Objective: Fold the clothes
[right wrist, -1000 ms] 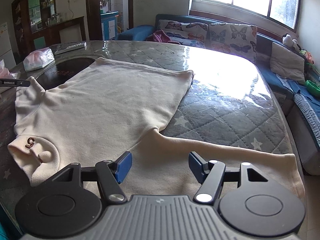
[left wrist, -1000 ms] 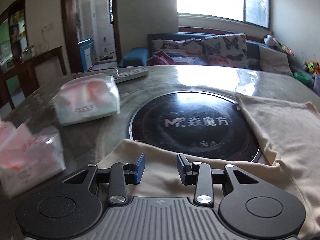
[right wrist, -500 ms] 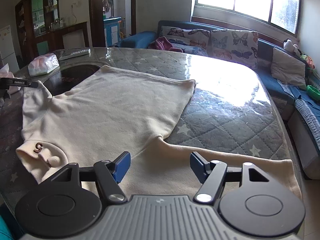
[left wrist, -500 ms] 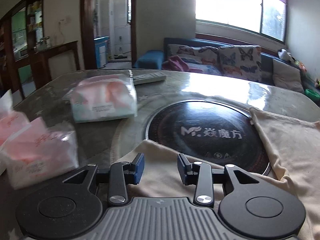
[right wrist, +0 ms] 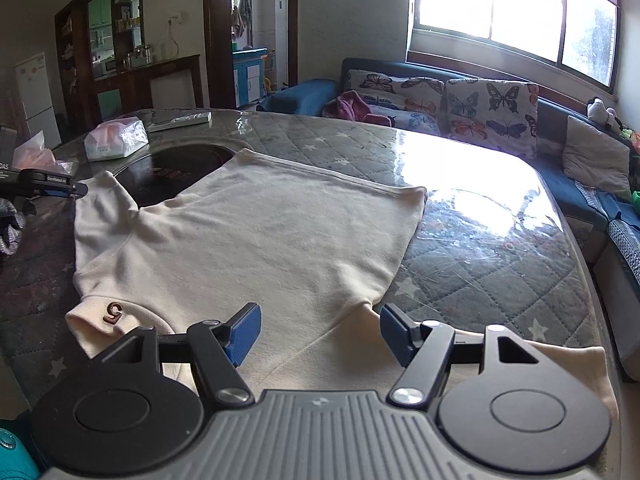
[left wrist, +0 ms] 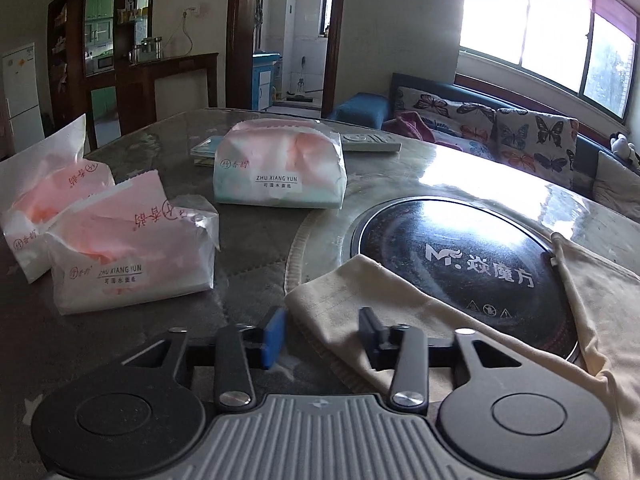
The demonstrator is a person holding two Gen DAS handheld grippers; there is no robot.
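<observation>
Here, in the left wrist view, my left gripper point(left wrist: 322, 334) sits at the bottom centre of the frame, over the end of a cream sleeve point(left wrist: 352, 300). Its jaws have just been narrowing, yet there is a clear gap between them; the sleeve's cuff lies in that gap and the pads do not press on it, so I call it released. The sleeve runs from centre frame toward the lower right, across the near rim of a round black cooktop point(left wrist: 460, 256) set into the table point(left wrist: 248, 248). More of the cream garment covers the right edge of the frame. Three tissue packs stand on the table: two pink ones point(left wrist: 132, 256) at the left and a pale one point(left wrist: 280, 172) at upper centre, with a remote point(left wrist: 372, 142) just behind it.

In the right wrist view, the sweater point(right wrist: 260, 240) lies spread flat on the quilted table, filling the middle of the frame. Its collar, with a small brown mark point(right wrist: 113, 312), is at the lower left. My right gripper point(right wrist: 320, 334) hangs at the bottom centre above the near sleeve point(right wrist: 440, 360), jaws standing wide and gripping nothing. At the left edge I see the tip of the left gripper beside the far sleeve. A sofa point(right wrist: 460, 96) with butterfly cushions stands under the window in the upper right.
</observation>
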